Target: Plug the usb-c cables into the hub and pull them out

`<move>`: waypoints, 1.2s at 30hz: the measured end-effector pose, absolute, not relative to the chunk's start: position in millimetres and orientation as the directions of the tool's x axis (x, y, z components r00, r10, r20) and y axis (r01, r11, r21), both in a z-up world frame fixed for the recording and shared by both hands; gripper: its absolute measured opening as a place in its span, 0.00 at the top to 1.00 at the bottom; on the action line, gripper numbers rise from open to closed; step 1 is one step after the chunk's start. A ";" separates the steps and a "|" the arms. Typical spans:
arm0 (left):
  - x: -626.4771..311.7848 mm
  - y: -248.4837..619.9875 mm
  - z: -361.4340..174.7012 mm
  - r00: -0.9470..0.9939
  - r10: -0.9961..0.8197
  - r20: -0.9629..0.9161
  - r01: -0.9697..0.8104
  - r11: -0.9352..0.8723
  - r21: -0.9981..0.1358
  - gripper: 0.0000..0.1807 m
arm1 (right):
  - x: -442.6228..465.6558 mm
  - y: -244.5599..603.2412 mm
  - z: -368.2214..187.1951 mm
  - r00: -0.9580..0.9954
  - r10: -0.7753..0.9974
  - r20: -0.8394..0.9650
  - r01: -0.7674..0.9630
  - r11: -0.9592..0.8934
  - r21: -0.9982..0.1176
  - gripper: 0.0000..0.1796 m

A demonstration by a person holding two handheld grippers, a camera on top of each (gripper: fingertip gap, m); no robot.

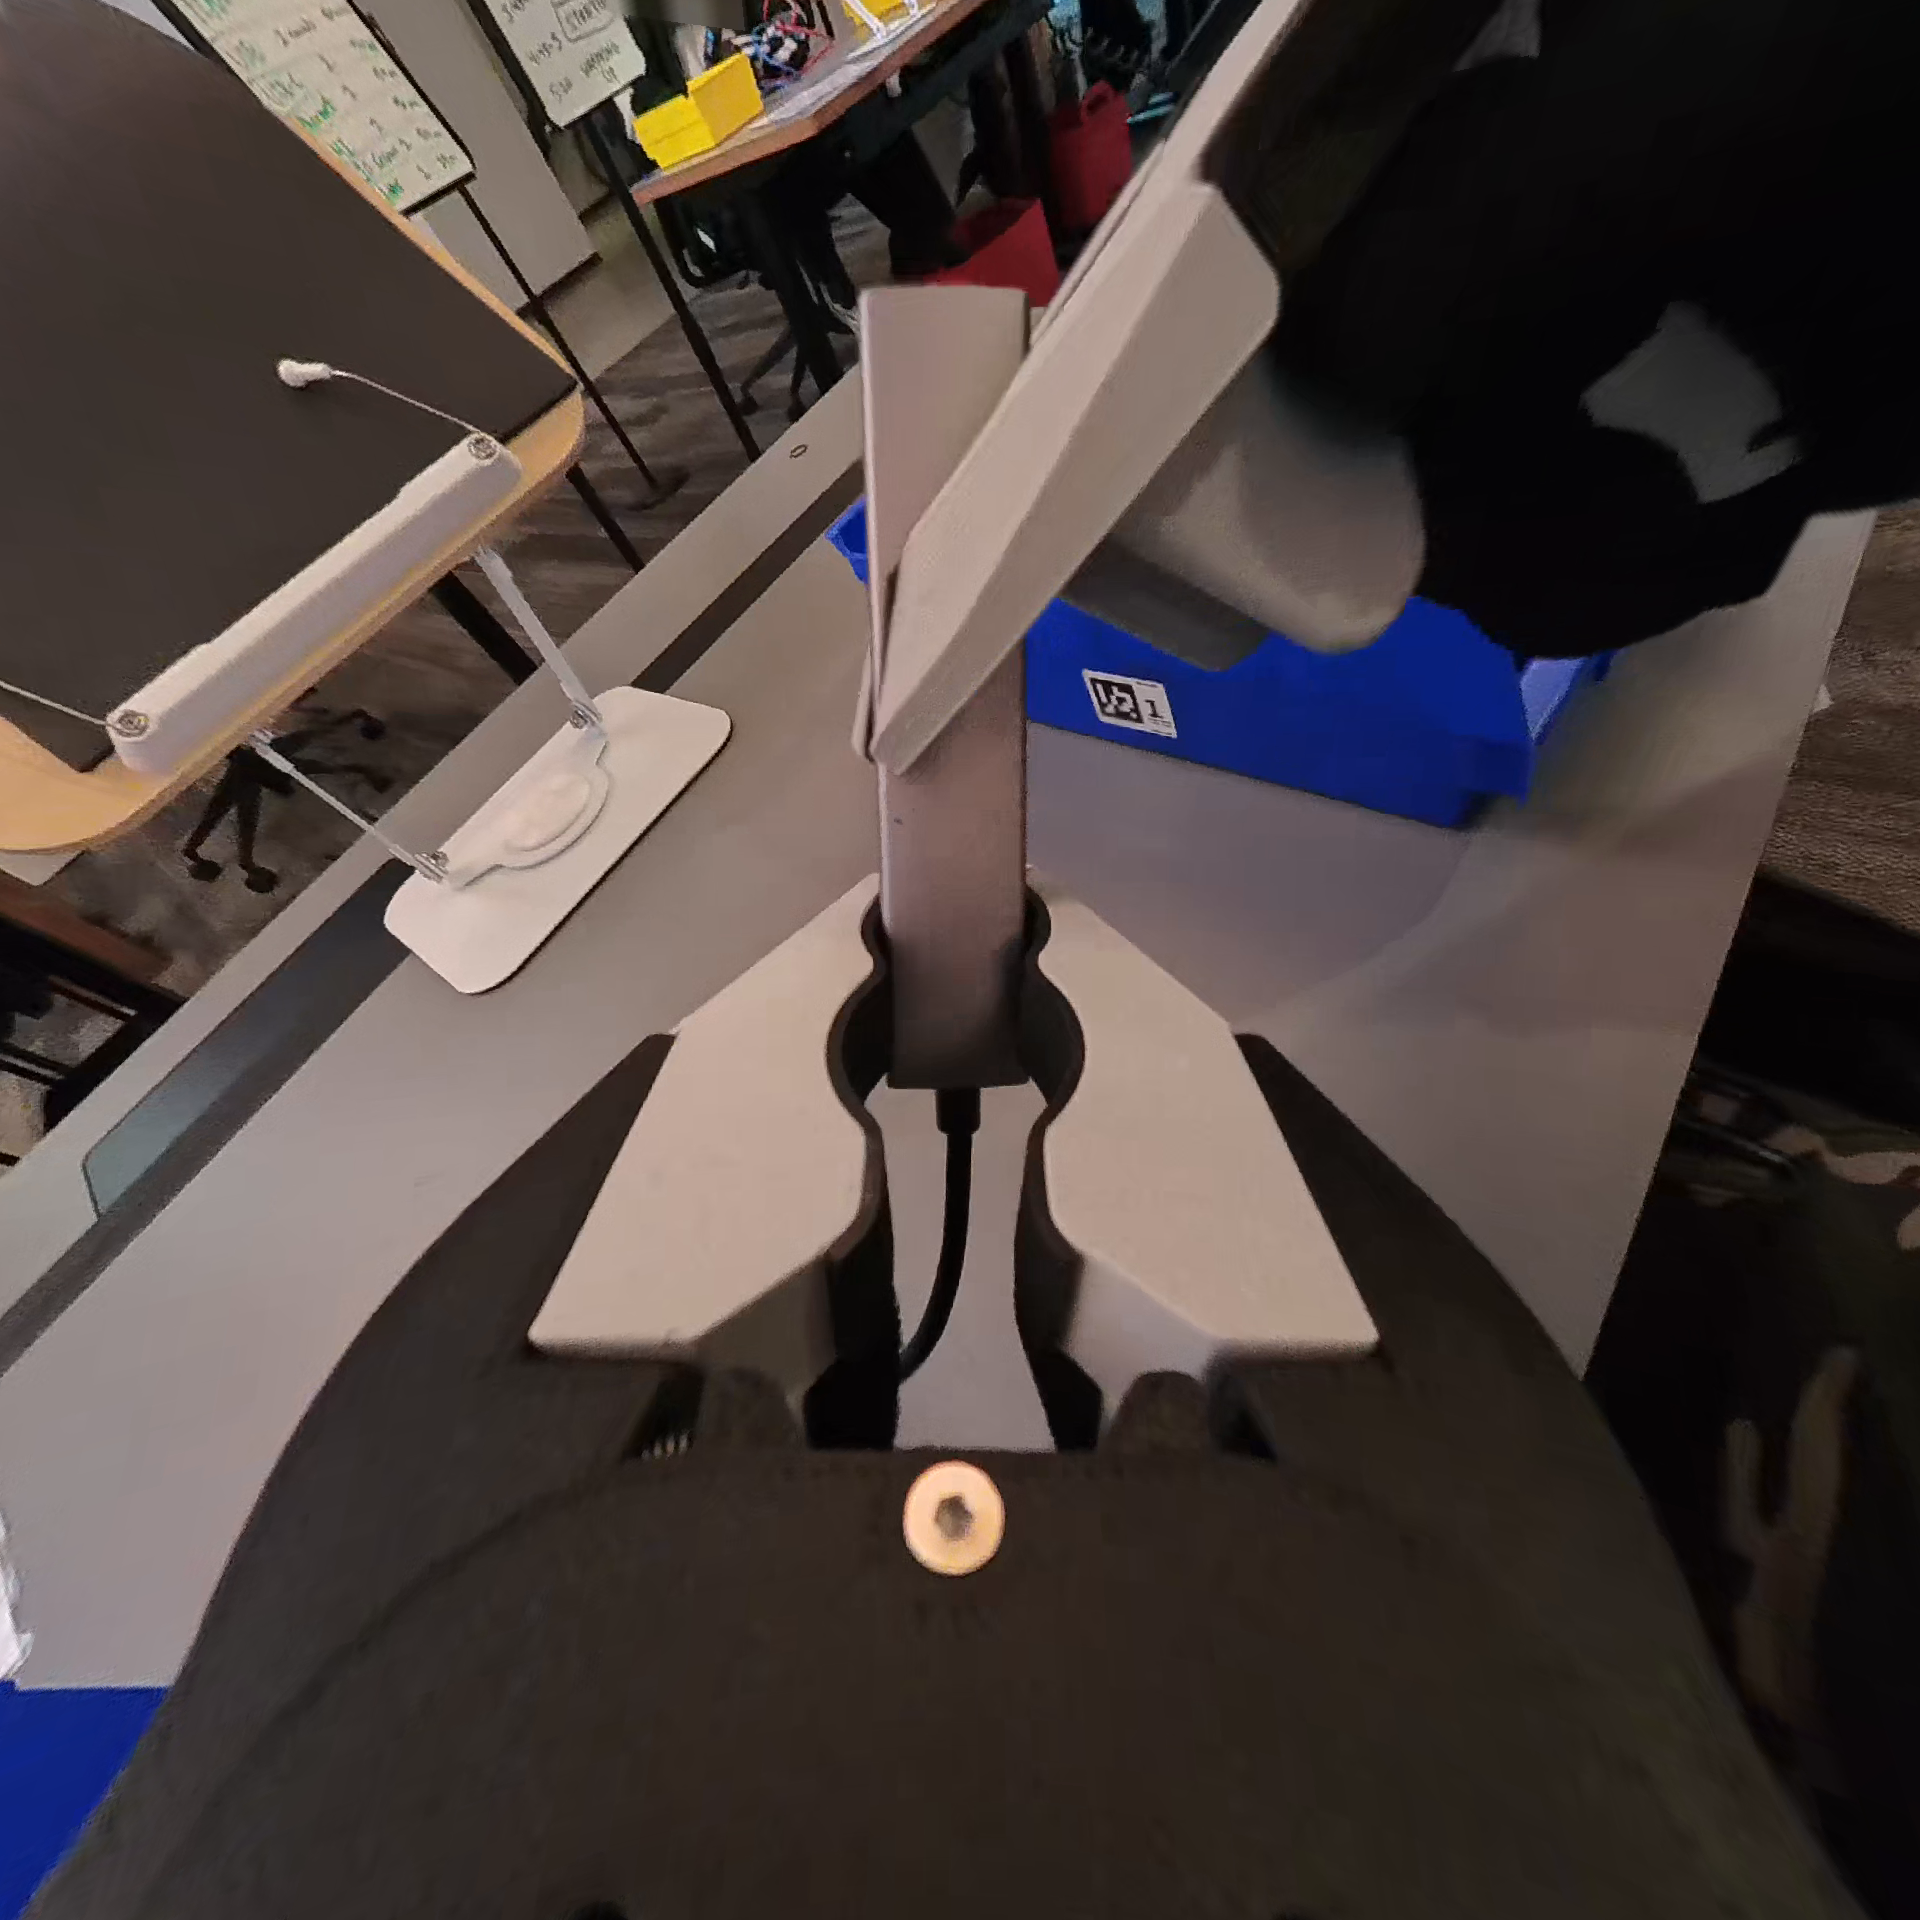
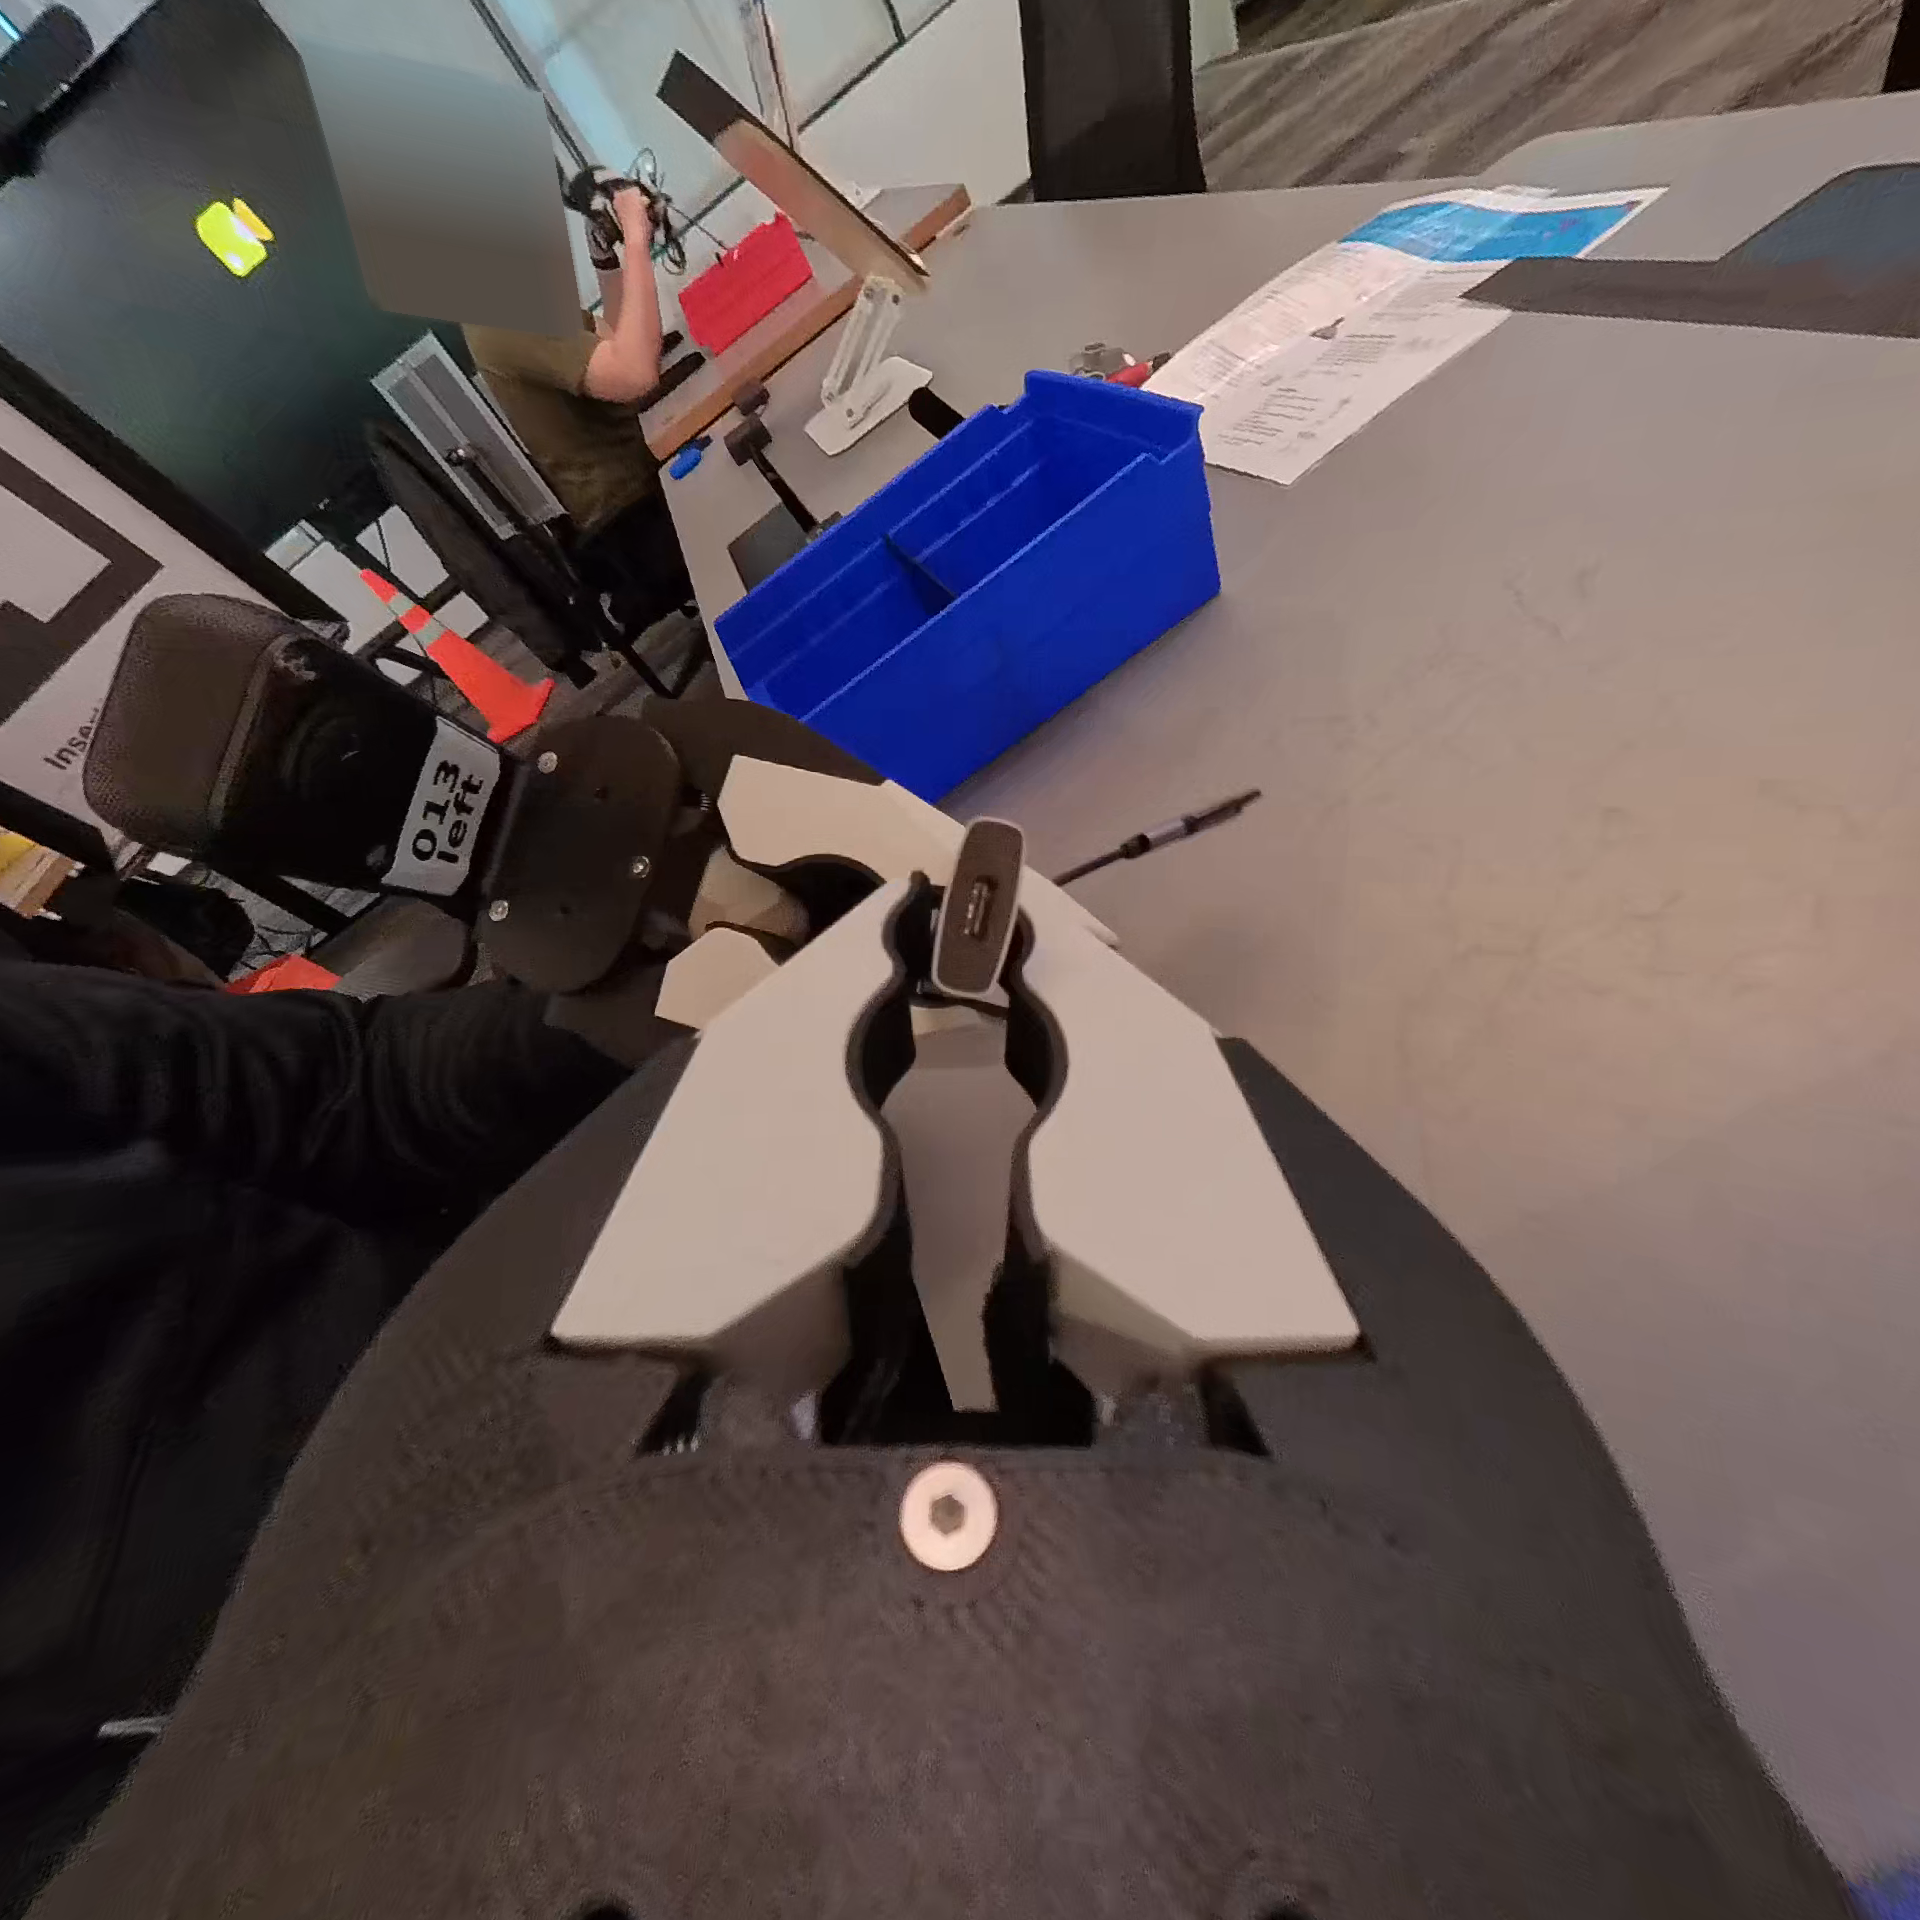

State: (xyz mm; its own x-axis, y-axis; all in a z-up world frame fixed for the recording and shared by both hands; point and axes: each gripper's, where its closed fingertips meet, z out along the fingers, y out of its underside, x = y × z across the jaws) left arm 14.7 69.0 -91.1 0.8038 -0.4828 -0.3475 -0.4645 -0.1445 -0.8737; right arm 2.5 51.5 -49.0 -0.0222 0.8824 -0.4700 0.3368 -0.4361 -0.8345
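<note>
Left gripper (image 1: 954,997) clamps the hub (image 1: 951,727), right gripper (image 2: 961,935) closed at its far end; end port empty, so plugging remains.

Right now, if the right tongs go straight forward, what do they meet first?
Probably the hub, held in the left tongs: its end port sits right at the right tongs' tips. Depth is unclear.

A long grey table (image 2: 1558,727) fronts whiteboards (image 1: 322,94), a wooden desk (image 1: 790,135) and dark patterned floor (image 1: 707,343).
</note>
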 end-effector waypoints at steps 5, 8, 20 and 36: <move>9.9 75.4 -77.7 0.851 -0.430 -0.302 -0.395 -0.143 -0.908 0.62 | 8.0 63.8 -31.2 0.004 0.923 -0.385 0.289 -0.369 -0.883 0.96; 0.5 72.6 -58.5 0.869 -0.411 -0.277 -0.343 -0.095 -0.935 0.56 | 28.5 92.5 6.9 0.068 0.944 -0.323 0.201 -0.330 -0.922 0.96; -23.1 68.4 -81.6 0.885 -0.435 -0.168 -0.255 -0.149 -0.955 0.64 | 171.5 210.0 110.2 0.475 0.878 -0.061 0.155 -0.152 -0.976 0.96; -24.7 69.1 -93.7 0.882 -0.455 -0.124 -0.235 -0.198 -0.952 0.65 | 187.0 294.4 -85.2 0.604 0.733 -0.311 0.324 -0.583 -0.745 0.96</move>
